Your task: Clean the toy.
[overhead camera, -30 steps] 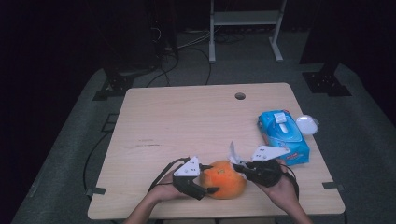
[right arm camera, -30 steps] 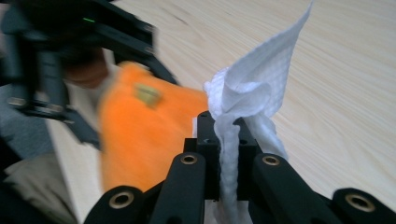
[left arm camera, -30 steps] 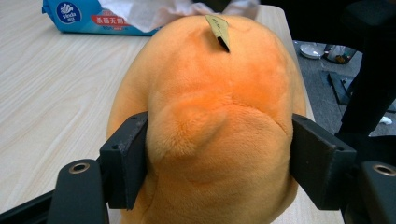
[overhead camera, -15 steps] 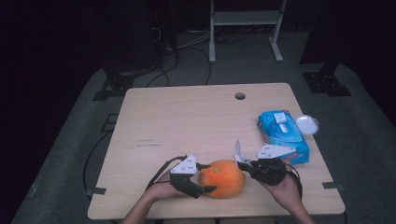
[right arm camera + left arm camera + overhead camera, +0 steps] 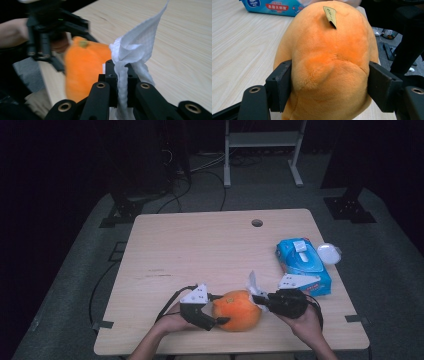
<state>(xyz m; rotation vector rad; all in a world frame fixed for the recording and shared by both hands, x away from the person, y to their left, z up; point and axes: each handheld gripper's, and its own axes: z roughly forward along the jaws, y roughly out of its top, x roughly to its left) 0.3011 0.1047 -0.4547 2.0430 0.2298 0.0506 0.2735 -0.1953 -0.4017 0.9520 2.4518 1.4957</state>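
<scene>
Blue wipes pack, beyond left gripper jaws at upper left: brand "Vinda" in white on dark oval; beside it red band with white Chinese characters, partly legible. Small yellowish tag on top of orange plush toy clamped between jaws: handwritten marks, too small to read.

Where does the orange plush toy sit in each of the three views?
High view: orange plush toy near the table's front edge, between the left gripper and right gripper.
Left gripper view: centre of the picture, squeezed between the jaws.
Right gripper view: left of centre, behind the white wipe.
Shared landmark: the light wood tabletop.
</scene>
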